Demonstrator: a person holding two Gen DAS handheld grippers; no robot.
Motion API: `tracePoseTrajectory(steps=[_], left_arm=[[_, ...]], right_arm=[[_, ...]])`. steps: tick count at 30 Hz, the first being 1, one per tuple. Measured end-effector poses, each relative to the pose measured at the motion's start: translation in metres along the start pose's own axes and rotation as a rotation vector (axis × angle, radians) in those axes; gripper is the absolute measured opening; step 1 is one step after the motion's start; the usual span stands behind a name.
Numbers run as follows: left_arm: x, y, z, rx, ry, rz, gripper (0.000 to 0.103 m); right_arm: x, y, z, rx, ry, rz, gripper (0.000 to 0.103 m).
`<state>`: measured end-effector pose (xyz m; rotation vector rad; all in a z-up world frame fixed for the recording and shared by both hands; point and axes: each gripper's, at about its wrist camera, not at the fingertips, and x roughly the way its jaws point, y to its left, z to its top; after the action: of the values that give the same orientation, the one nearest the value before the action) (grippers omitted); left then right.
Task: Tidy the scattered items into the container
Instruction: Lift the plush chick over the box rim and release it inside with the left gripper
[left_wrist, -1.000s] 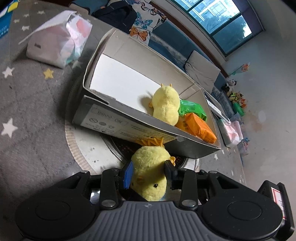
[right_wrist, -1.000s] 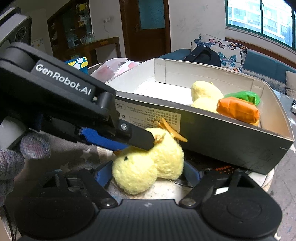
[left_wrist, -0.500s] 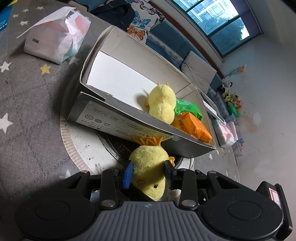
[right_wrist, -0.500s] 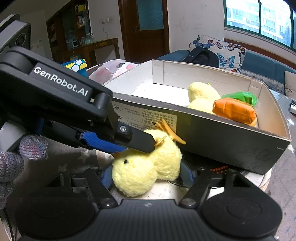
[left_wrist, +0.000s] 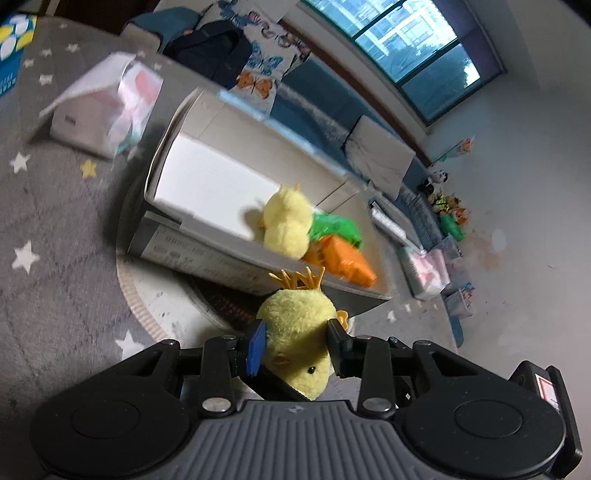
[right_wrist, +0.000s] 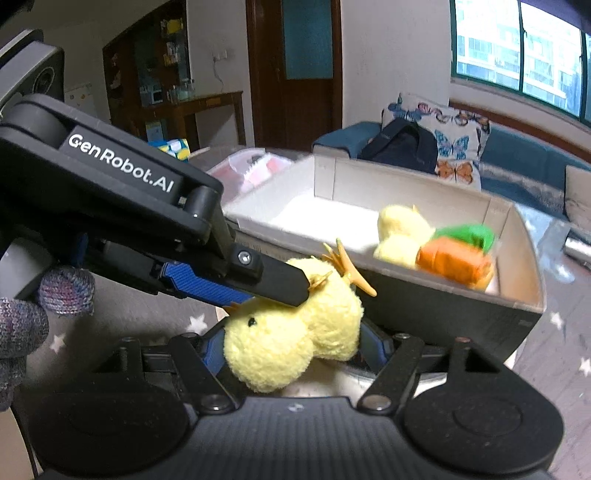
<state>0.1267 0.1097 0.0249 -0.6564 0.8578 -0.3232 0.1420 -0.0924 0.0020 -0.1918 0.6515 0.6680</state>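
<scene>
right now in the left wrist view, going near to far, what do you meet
yellow plush chick clamped in the left hand-held gripper → grey cardboard box's near wall → second yellow plush chick inside it → white cushion on the blue sofa → window

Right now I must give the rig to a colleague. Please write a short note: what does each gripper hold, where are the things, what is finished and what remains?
Left gripper: shut on the yellow plush chick, across its body.
Right gripper: its jaws were closing a moment ago and are now shut on the same chick, from the other side.
The chick is outside the cardboard box, in front of its near wall.
Done: a second yellow chick, a green packet and an orange packet lie inside the box.
Left: carry the held chick over the wall and release it inside.
</scene>
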Motion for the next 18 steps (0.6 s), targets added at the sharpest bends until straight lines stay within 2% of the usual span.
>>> tracePoseTrajectory(steps=[9, 18], left_arm=[[-0.017, -0.022, 0.029, 0.029, -0.094, -0.024, 0.038], [-0.001, -0.023, 0.073, 0.021, -0.122, 0.011, 0.038]], right_arm=[[-0.013, -0.002, 0.043, -0.047, -0.087, -0.026, 0.072], [0.017, -0.023, 0.085, -0.051, -0.097, -0.013, 0.072]])
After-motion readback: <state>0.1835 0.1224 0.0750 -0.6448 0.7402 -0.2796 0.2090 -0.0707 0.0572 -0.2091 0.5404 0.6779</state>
